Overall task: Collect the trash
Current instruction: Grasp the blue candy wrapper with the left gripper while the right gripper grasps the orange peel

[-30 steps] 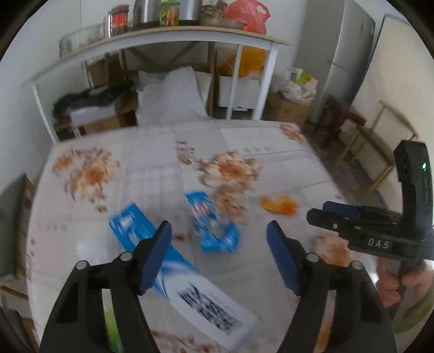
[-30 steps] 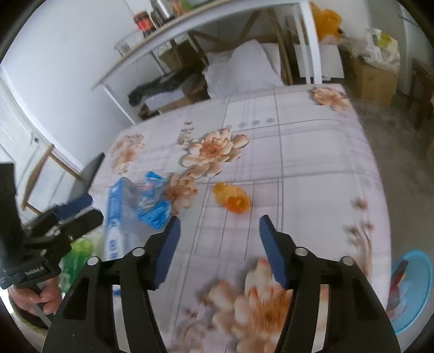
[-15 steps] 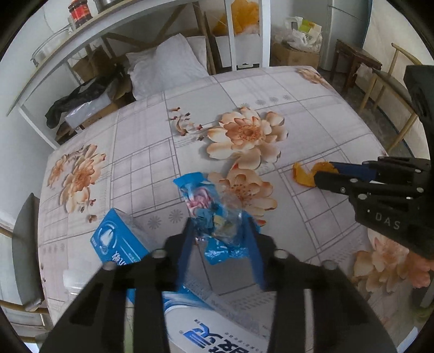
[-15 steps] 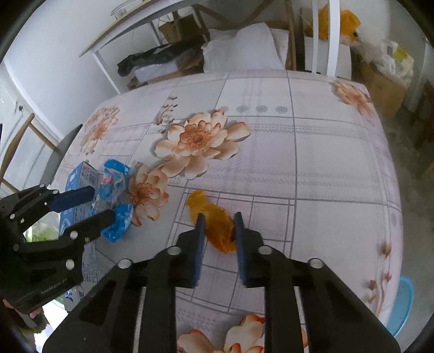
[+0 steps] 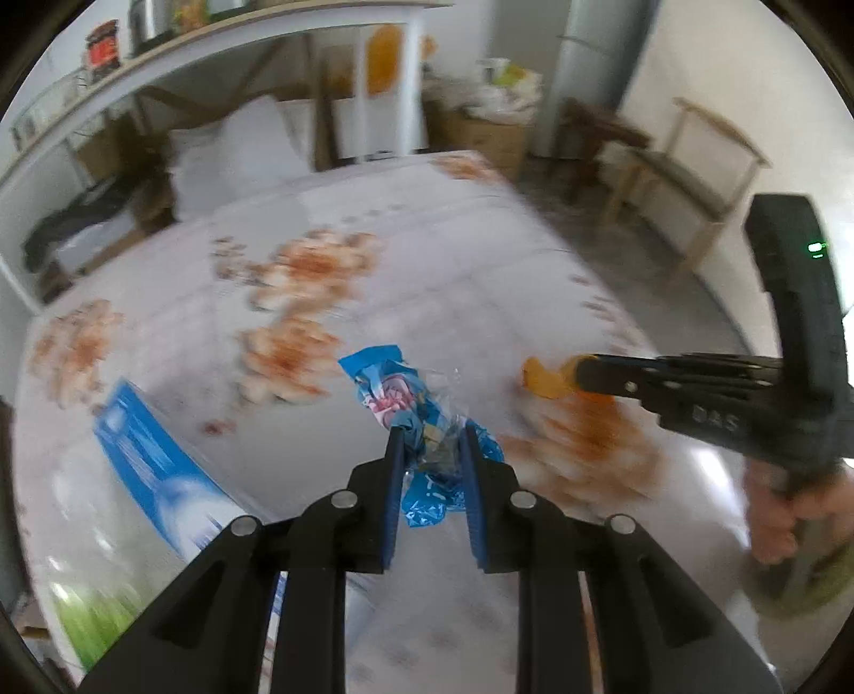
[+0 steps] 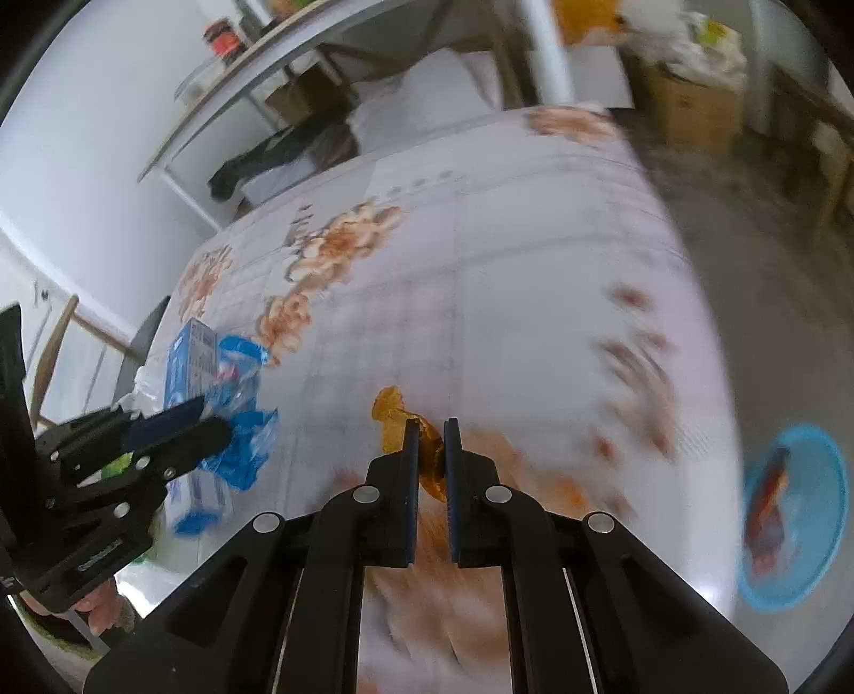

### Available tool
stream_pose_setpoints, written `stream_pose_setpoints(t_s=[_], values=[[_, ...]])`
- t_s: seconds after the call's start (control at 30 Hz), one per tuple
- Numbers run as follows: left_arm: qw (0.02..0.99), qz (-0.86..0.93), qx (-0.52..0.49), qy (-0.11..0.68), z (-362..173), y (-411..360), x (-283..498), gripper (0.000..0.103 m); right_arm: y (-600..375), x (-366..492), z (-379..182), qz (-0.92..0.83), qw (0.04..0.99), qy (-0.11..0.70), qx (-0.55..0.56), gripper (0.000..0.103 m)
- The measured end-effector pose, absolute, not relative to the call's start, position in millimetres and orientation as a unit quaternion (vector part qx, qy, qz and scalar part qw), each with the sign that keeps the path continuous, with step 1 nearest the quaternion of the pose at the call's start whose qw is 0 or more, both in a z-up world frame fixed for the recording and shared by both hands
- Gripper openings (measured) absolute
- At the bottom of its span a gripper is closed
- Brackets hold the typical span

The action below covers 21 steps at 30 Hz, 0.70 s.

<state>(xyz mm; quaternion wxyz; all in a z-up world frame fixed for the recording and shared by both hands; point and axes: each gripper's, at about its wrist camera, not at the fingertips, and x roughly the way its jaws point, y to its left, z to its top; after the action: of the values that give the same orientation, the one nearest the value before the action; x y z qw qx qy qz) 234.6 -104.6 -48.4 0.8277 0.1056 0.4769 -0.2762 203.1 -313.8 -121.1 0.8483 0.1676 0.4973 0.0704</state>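
Note:
A crumpled blue plastic wrapper (image 5: 395, 395) hangs between the jaws of my left gripper (image 5: 429, 432), which are closing and pinch it above the flowered tablecloth (image 5: 437, 277). In the right wrist view the same wrapper (image 6: 240, 443) shows in the left gripper (image 6: 205, 419). My right gripper (image 6: 428, 427) is closing too, its jaws pressed on a piece of orange peel (image 6: 392, 411). The left wrist view shows that peel (image 5: 542, 379) at the tip of the right gripper (image 5: 579, 371), held by a hand (image 5: 784, 512).
A blue and white carton (image 5: 155, 470) lies on the table at the left, also seen as a carton (image 6: 195, 363) behind the left gripper. A blue basin (image 6: 795, 512) stands on the floor right of the table. A shelf table (image 5: 224, 48), boxes and chairs (image 5: 694, 176) ring the far side.
Both grippers went from wide apart to closed, the left on the blue wrapper and the right on the orange peel. Both have since drawn back with their pieces, and the views are blurred by motion.

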Motion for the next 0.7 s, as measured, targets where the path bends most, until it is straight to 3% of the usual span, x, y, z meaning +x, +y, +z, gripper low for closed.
stream_pose_setpoints(t_s=[0.37,0.7], values=[[0.794,-0.319,0.083,0.511,-60.5,-90.5,133.3,0.02,-319.9,94.9,-117.6,0.088,0.836,0.501,0.204,0.008],[0.792,-0.293,0.076,0.531,-78.3,-79.5,122.3,0.03,-310.1,76.9,-131.7,0.068,0.837,0.511,0.182,0.015]])
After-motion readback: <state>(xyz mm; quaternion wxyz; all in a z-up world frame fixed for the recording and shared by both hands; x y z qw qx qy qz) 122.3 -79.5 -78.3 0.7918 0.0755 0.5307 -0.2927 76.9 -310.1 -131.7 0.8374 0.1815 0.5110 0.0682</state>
